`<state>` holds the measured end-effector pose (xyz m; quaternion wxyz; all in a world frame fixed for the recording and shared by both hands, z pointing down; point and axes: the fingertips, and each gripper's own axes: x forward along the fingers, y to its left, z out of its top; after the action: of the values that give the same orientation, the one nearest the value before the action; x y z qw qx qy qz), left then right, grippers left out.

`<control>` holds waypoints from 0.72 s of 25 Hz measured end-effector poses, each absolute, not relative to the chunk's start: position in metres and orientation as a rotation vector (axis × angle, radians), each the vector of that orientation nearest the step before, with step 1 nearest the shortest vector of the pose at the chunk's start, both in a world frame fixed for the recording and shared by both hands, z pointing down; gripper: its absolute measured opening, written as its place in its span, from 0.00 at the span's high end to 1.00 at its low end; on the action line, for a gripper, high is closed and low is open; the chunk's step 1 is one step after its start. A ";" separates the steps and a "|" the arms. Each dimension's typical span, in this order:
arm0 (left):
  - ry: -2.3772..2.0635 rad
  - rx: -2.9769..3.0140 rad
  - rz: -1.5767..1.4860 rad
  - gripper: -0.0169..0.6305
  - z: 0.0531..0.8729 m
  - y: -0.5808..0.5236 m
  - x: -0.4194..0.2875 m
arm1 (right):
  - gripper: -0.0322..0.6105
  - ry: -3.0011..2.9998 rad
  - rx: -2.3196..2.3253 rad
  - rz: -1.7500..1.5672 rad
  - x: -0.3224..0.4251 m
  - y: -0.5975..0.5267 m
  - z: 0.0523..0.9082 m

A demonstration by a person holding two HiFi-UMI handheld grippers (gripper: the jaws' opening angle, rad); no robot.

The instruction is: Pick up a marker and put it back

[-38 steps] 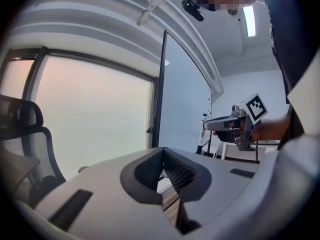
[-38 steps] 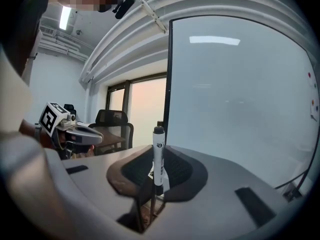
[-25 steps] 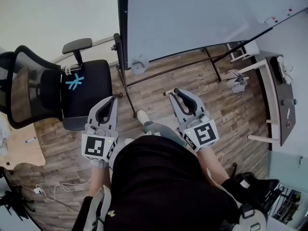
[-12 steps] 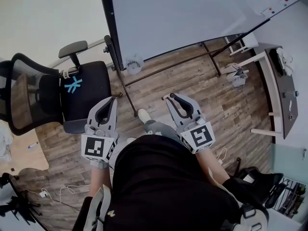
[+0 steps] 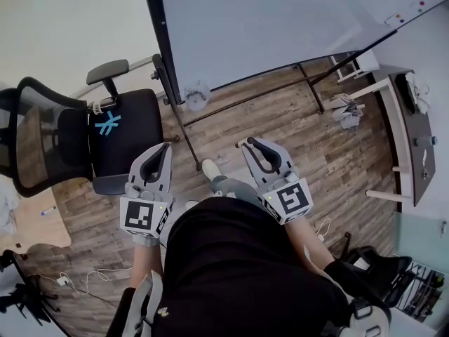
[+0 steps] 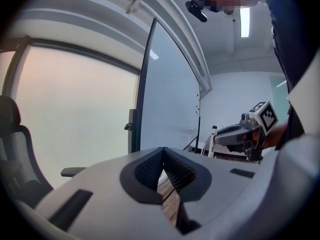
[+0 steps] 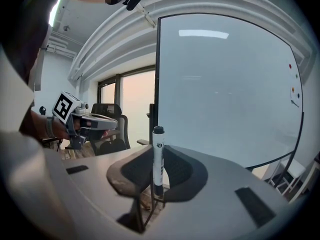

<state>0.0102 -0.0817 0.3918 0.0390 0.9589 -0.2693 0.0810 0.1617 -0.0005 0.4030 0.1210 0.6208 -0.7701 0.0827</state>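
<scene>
Little has been moved since a second ago: both grippers are held in nearly the same spots, and the whiteboard (image 5: 280,20) is seen a bit further left (likely the head was turned).

The marker (image 7: 158,156) is held upright in the right gripper (image 7: 156,186), black cap on top, in front of the whiteboard. It is pinched low on its white body, so the jaws are closed only part way. The left gripper (image 6: 162,160) is closed tight with nothing in it.

The marker is likely light, stiff and smooth, so it could be tipped or slid. A hold nearer the middle would be steadier.

Small black print is seen on the marker, but it cannot be read. A blue sign is seen on the chair (image 5: 107,121), with no letters.
</scene>
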 end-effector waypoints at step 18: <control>-0.919 2.846 0.411 0.96 0.405 -0.082 -0.013 | 0.83 -2.325 1.724 0.195 0.163 -0.050 0.394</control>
<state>-0.0127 -0.0823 0.4049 0.0613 0.9409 -0.3040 0.1358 0.1625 -0.0499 0.3937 0.1200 0.5898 -0.7958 0.0668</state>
